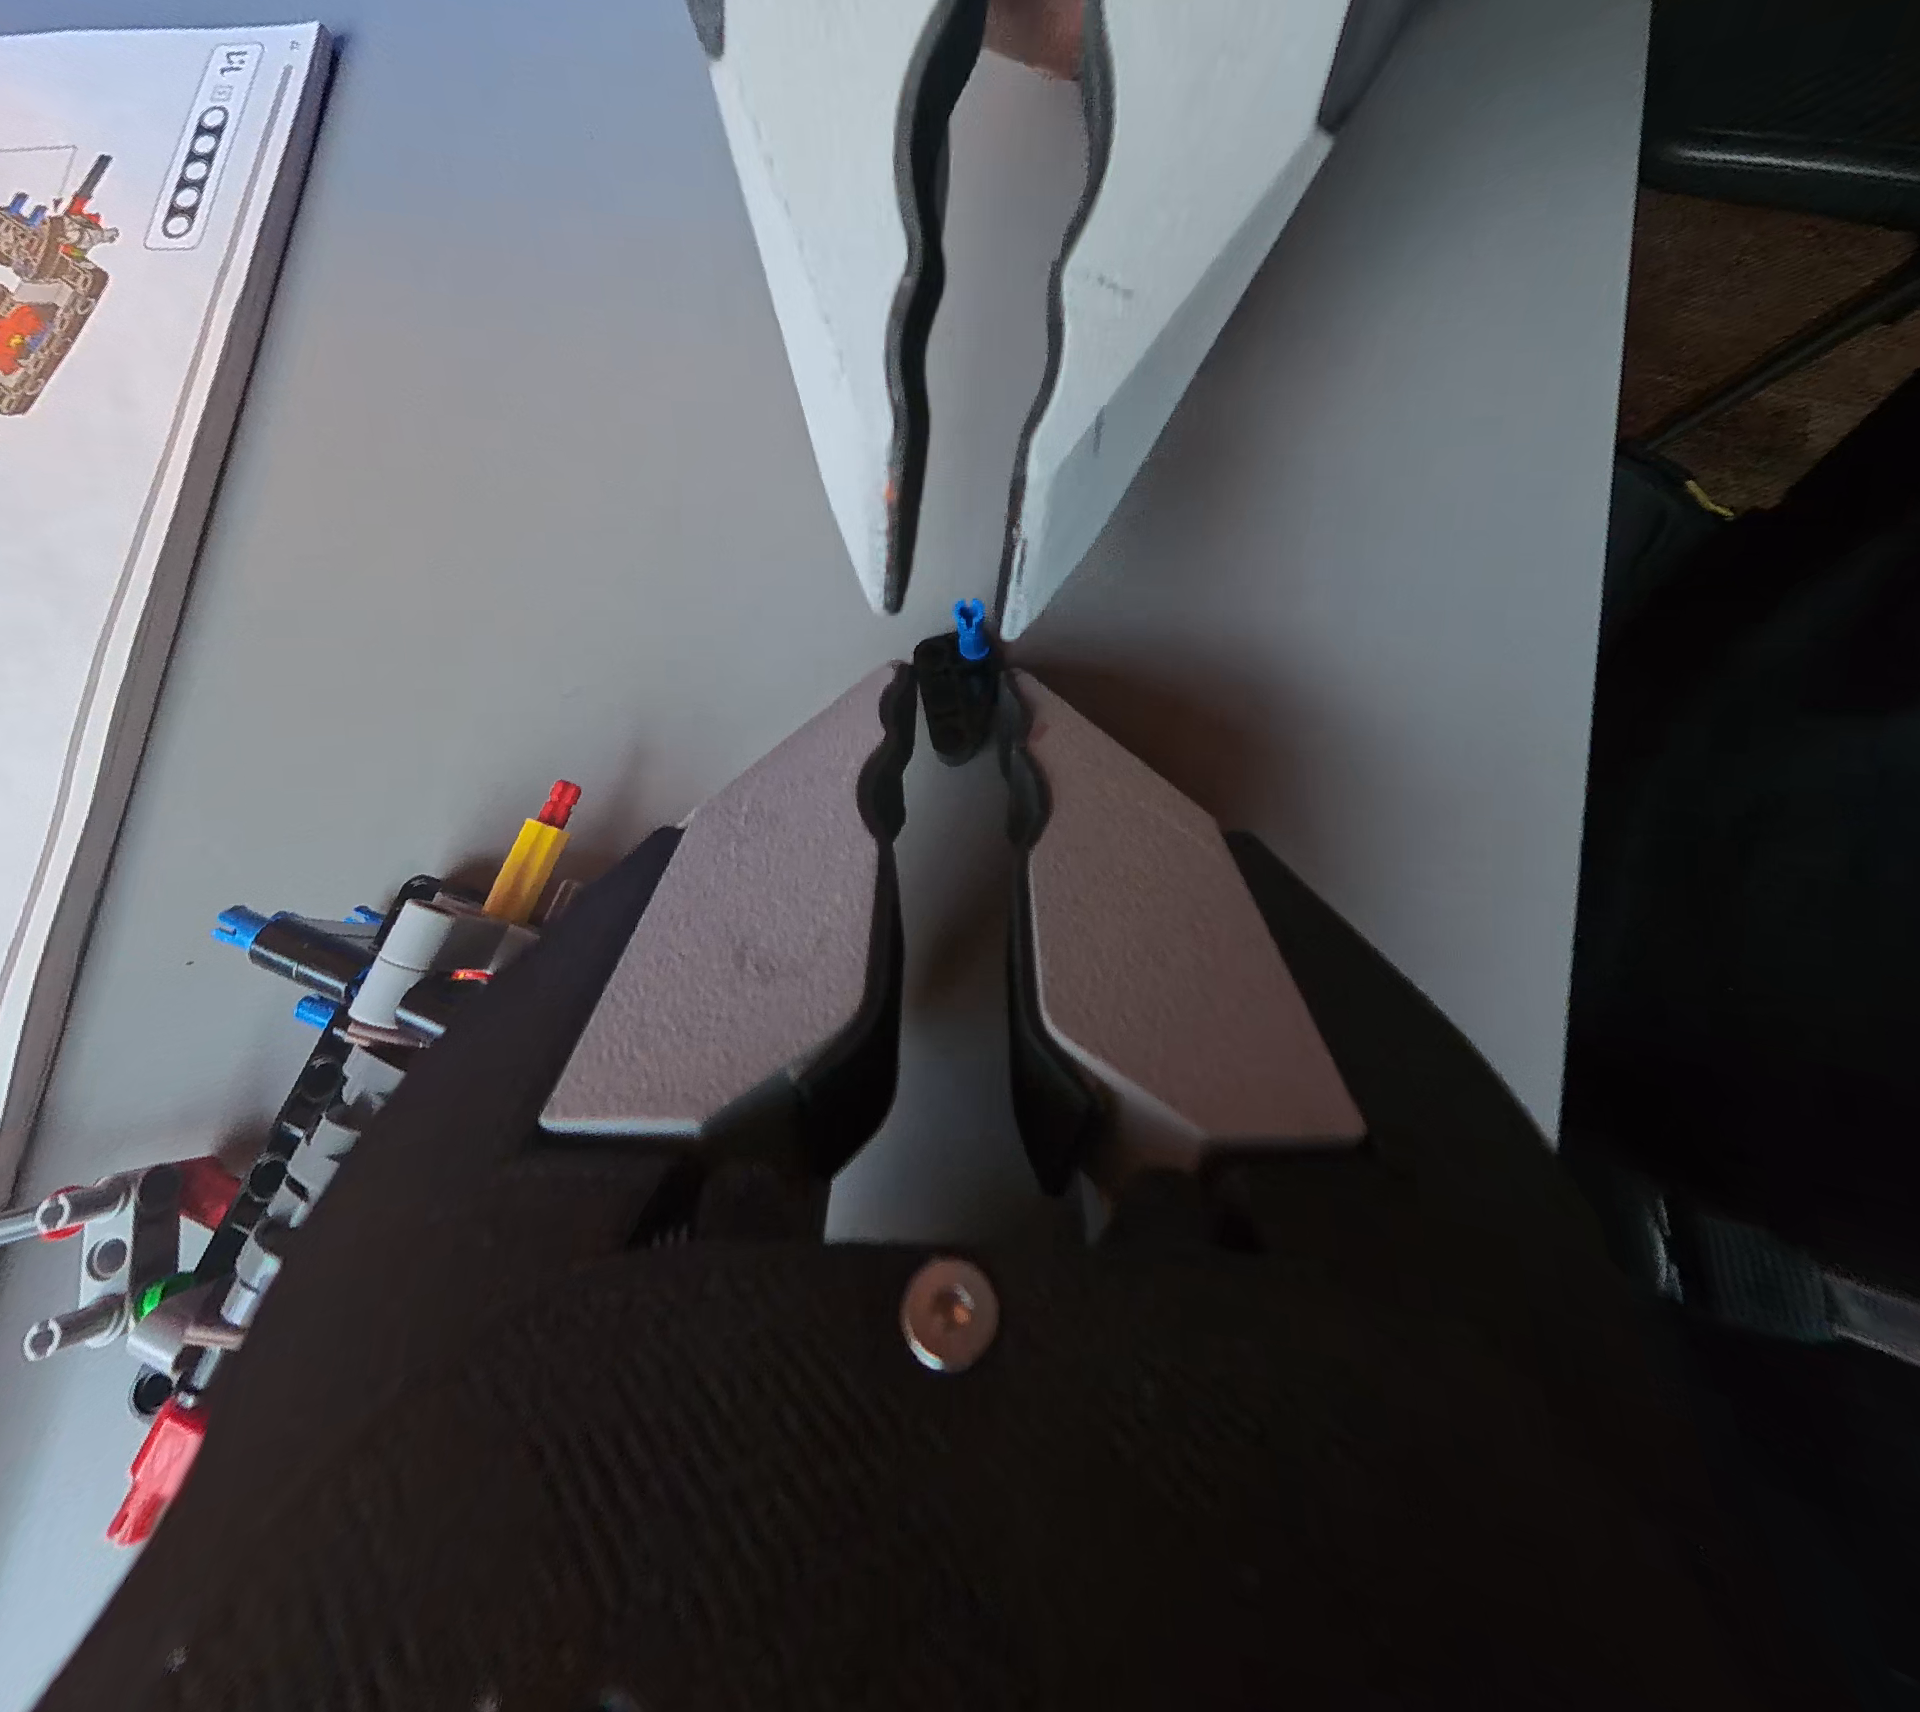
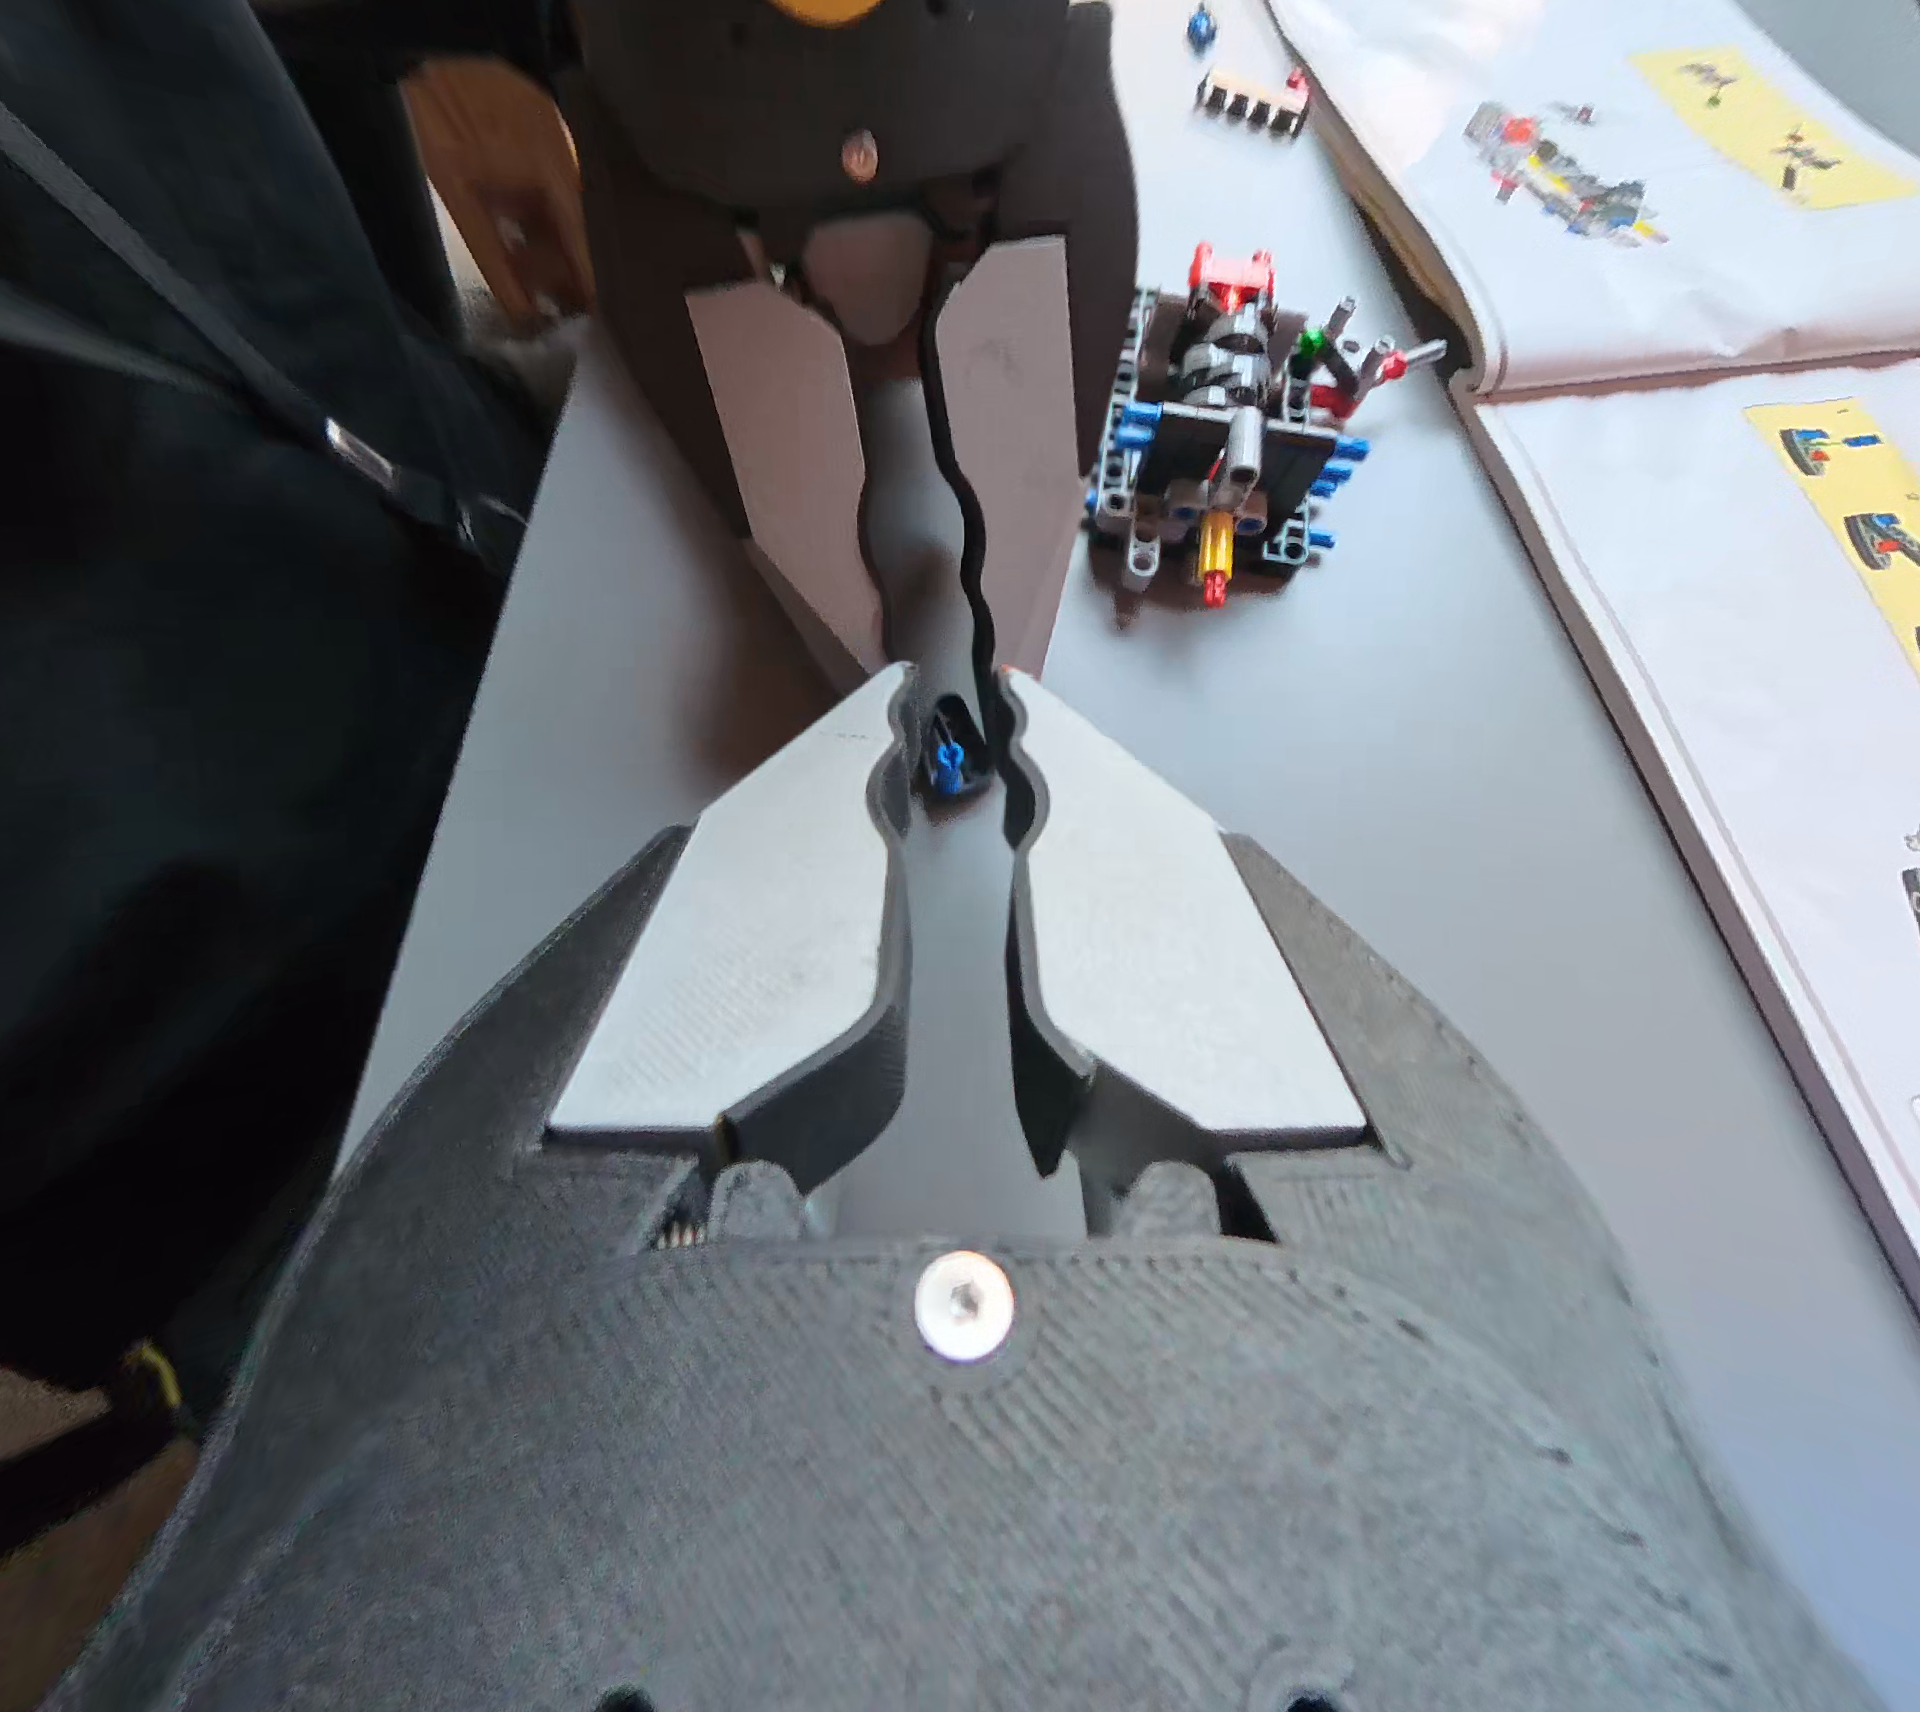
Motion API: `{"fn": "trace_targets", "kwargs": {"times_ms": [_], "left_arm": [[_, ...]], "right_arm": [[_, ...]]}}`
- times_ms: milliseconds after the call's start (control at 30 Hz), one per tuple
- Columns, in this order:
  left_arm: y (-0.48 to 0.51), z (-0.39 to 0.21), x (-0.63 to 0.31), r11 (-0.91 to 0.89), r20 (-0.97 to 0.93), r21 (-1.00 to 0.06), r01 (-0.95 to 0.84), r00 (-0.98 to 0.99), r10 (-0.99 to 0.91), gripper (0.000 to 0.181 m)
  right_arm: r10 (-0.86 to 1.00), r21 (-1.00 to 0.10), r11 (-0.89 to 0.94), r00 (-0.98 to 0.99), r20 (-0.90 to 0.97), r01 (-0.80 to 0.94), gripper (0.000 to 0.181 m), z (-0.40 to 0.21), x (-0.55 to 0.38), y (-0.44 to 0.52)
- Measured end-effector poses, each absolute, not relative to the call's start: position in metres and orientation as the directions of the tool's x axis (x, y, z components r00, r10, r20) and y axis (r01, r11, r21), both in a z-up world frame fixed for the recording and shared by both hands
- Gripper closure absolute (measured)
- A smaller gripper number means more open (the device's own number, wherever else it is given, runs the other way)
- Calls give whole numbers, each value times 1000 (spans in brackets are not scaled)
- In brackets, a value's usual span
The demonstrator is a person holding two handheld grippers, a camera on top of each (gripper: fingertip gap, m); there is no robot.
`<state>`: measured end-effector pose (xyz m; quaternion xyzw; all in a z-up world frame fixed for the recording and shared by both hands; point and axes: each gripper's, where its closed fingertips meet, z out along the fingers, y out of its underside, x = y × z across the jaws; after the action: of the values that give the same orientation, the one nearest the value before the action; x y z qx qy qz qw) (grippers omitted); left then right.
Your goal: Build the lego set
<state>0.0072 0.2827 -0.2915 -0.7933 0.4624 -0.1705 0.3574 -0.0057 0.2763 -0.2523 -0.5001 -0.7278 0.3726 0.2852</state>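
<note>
My left gripper [image 1: 958,680] is shut on a small black lego piece [image 1: 951,701] and holds it just above the grey table [image 1: 520,519]. A blue pin [image 1: 969,620] sticks out of the piece towards my right gripper [image 1: 951,608]. The right gripper comes tip to tip from the far side, with its jaws a narrow gap apart around the pin. In the right wrist view the black piece [image 2: 951,753] and the blue pin [image 2: 948,766] show between the right gripper's [image 2: 954,677] tips. The left gripper [image 2: 935,654], with a yellow smiley disc, faces it.
The partly built lego model [image 2: 1226,436] stands on the table beside the left gripper and also shows in the left wrist view [image 1: 343,1039]. An open instruction booklet [image 2: 1662,312] lies beyond it. Loose parts [image 2: 1252,99] lie farther back. The table edge [image 1: 1621,519] and a person's dark clothing are close by. Only a small space, under 4 cm, lies between the two pairs of fingers.
</note>
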Motion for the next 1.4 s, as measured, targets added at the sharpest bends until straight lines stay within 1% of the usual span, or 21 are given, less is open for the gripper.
{"fn": "trace_targets", "kwargs": {"times_ms": [100,300,500,600,667,733,800,833,933,1033,1167,1333,1400], "left_arm": [[281,-292,8,-343,-31,-725,-597,527,-850,164],[276,-288,5,-384,4,-736,-557,563,-826,153],[268,-274,-10,-419,29,-767,-486,625,-780,150],[264,-255,-30,-426,32,-797,-428,675,-738,150],[260,-238,-59,-414,-7,-815,-406,721,-693,149],[263,-223,-114,-416,-108,-805,-423,794,-598,154],[267,-209,-179,-418,-191,-802,-427,846,-498,166],[269,-208,-207,-419,-204,-801,-427,853,-481,174],[270,-232,-260,-472,-202,-741,-478,829,-522,179],[266,-256,-274,-473,-204,-673,-569,758,-620,181],[271,-274,-288,-497,-228,-597,-630,726,-648,179],[268,-285,-296,-506,-214,-548,-666,697,-684,181],[269,-287,-298,-511,-210,-545,-665,698,-685,181]], "right_arm": [[951,-870,163,-310,12,466,172,-244,-8,277],[961,-900,134,-276,16,416,172,-243,-8,278],[964,-902,164,-259,60,400,171,-242,-5,281],[965,-901,179,-247,84,395,170,-242,-4,283],[967,-902,186,-235,98,389,170,-241,-2,285],[968,-908,181,-230,98,377,170,-238,0,286],[969,-915,170,-232,88,365,170,-236,0,285],[968,-918,167,-235,83,361,170,-235,0,285],[967,-920,167,-241,83,354,170,-233,-1,284],[968,-918,170,-235,88,359,170,-234,-1,285],[970,-920,164,-229,83,357,170,-234,0,286],[971,-918,156,-227,75,364,170,-236,0,288],[972,-919,154,-225,74,363,170,-236,0,289]]}}
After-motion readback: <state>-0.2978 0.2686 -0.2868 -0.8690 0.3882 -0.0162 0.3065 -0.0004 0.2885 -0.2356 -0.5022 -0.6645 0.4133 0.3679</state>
